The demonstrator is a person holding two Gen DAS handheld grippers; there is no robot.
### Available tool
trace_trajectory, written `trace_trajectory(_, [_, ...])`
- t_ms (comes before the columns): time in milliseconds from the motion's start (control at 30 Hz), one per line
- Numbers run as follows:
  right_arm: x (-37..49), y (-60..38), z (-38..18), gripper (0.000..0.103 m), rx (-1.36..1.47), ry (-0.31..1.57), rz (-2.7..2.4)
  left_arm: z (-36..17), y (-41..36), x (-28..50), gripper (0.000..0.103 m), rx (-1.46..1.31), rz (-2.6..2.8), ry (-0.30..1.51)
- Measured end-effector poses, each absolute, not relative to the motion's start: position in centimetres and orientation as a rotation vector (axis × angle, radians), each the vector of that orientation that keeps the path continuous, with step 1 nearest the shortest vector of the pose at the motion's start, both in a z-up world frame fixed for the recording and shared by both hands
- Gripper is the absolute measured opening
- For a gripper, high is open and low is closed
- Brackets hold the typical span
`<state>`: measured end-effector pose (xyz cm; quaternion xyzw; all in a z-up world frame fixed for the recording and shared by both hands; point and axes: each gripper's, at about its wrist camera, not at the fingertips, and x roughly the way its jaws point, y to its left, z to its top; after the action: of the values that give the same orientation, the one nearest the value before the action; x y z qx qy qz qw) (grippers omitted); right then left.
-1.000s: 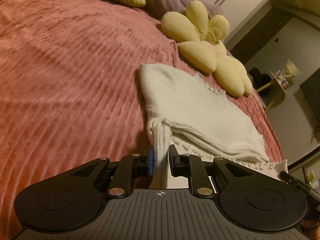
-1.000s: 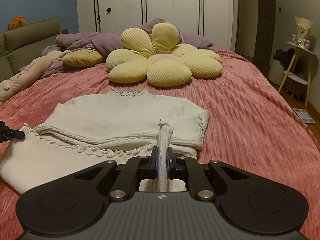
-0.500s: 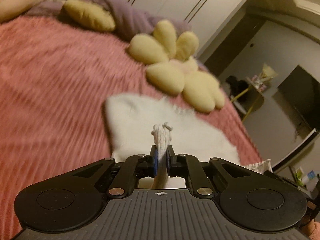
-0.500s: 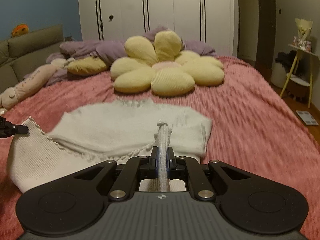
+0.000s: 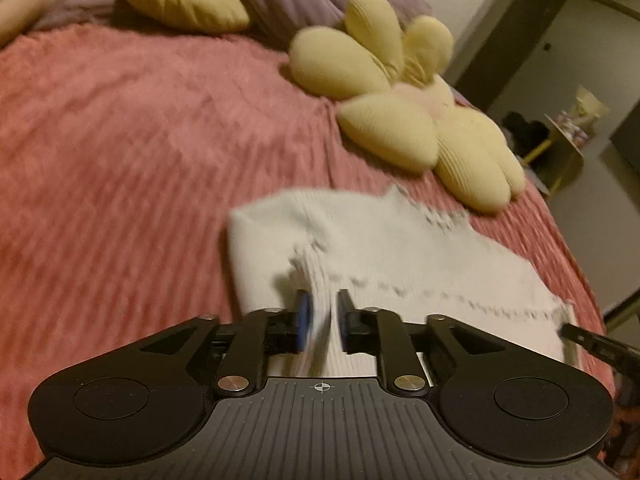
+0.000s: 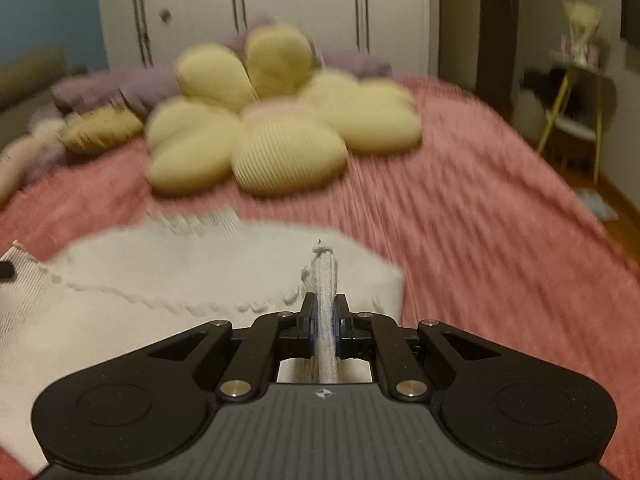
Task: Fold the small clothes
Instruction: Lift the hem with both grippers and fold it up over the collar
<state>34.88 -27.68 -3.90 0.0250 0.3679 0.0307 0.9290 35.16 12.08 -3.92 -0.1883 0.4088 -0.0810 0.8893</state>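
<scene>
A cream knit sweater (image 5: 400, 248) lies on the pink bedspread (image 5: 120, 160), its frilled hem folded up over the body toward the collar. My left gripper (image 5: 322, 312) sits at the sweater's left corner. Its jaws are opening: a bunch of fabric stands between them against the blue left pad, with a gap to the right pad. In the right wrist view the sweater (image 6: 200, 264) spreads to the left, and my right gripper (image 6: 325, 312) is shut on a pinched ridge of the hem at the right corner. Both views are motion-blurred.
A yellow flower cushion (image 6: 280, 128) lies just beyond the sweater, with purple bedding and a yellow pillow (image 5: 184, 4) behind it. White wardrobes stand at the back. The bed's right edge drops to the floor near a small yellow-legged side table (image 6: 576, 120).
Both grippers have carried the hem forward over the sweater toward the collar, so the fold is deeper. The left jaws, pinched on the cloth before, have parted.
</scene>
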Motion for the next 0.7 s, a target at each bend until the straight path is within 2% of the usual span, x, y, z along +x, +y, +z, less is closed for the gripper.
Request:
trace_trajectory(33, [34.8,-27.8,-4.4,0.016,0.058,0.772,0.069,-4.2,12.0,34.8,0.039,-0.398,-0.188,0.85])
trace_trajectory(67, [34.6,-27.9,-4.7,0.025,0.065,0.774,0.076,-4.5,11.9,34.7,0.04,-0.404,-0.208,0.852])
trace_trajectory(167, [34.2,-27.5,-5.3,0.026,0.018,0.777,0.083,-5.0,11.3,34.6,0.04,-0.374,-0.216,0.876])
trace_trajectory(233, [34.2,-27.6,-5.4,0.026,0.017,0.789,0.077,-4.9,11.4,34.5,0.053,-0.397,-0.235,0.872])
trace_trajectory(267, [34.1,-27.8,-5.2,0.026,0.034,0.78,0.078,-4.9,11.4,34.5,0.053,-0.404,-0.238,0.868])
trace_trajectory(300, [34.1,-27.9,-5.1,0.026,0.046,0.775,0.08,-5.0,11.3,34.6,0.048,-0.404,-0.233,0.87])
trace_trajectory(367, [34.2,-27.8,-5.1,0.023,0.035,0.774,0.08,-5.2,11.4,34.7,0.03,-0.399,-0.216,0.878])
trace_trajectory(400, [34.2,-27.5,-5.2,0.017,0.01,0.771,0.075,-5.3,11.4,34.8,0.009,-0.401,-0.216,0.881])
trace_trajectory(433, [34.0,-27.2,-5.1,0.007,-0.019,0.761,0.075,-5.4,11.5,34.8,0.01,-0.407,-0.219,0.885])
trace_trajectory(700, [33.4,-25.9,-1.4,0.006,-0.116,0.582,0.068,-1.4,12.1,36.1,0.01,-0.373,-0.216,0.783])
